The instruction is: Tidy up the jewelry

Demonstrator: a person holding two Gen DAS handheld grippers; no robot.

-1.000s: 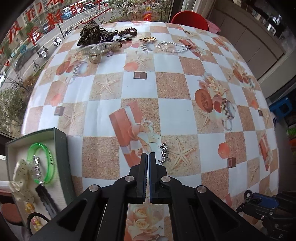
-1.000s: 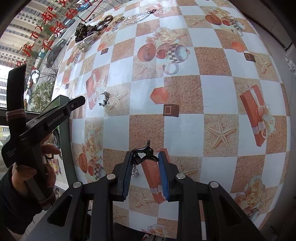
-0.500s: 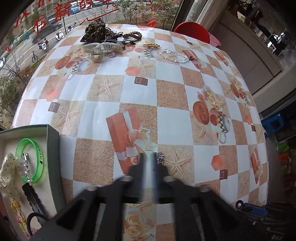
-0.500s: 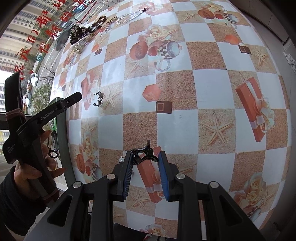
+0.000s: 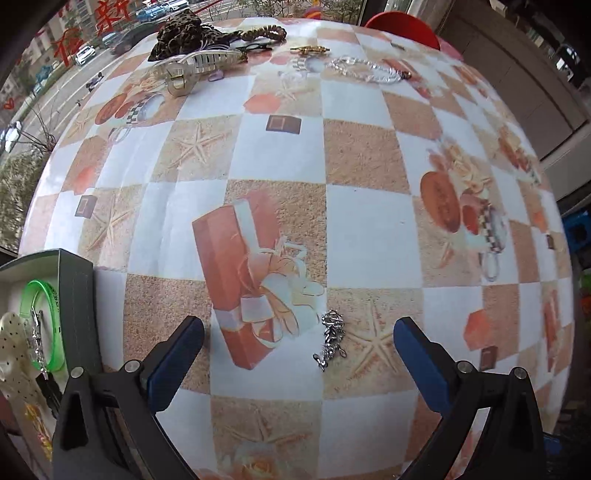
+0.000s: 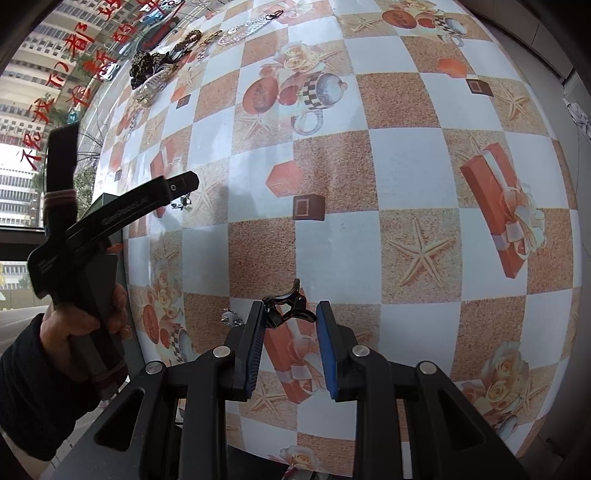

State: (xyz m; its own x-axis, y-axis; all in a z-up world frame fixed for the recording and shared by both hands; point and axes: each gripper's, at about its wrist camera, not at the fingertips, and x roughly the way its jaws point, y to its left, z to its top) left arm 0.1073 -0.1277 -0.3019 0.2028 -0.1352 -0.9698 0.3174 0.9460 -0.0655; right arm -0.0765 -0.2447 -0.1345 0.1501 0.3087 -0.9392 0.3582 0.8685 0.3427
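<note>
1. Hanging over the worktop [image 5: 362,158], the left tool [image 5: 298,334] has its jaws wide apart; they have just been opening, and they touch nothing.
2. A small silver chain [image 5: 331,343] lies on the checkered cloth between them.
3. The right tool [image 6: 289,317] is clamped on a black hair clip [image 6: 286,306].
4. A dark box [image 5: 75,295] at the left edge holds a green bangle [image 5: 40,325].
5. More jewelry [image 5: 207,51] lies at the far edge.

Orange-and-white checked tablecloth [image 5: 362,162] (starfish, gift boxes), neon-green bangle [image 5: 44,325], leopard-print scrunchie [image 5: 184,31].
</note>
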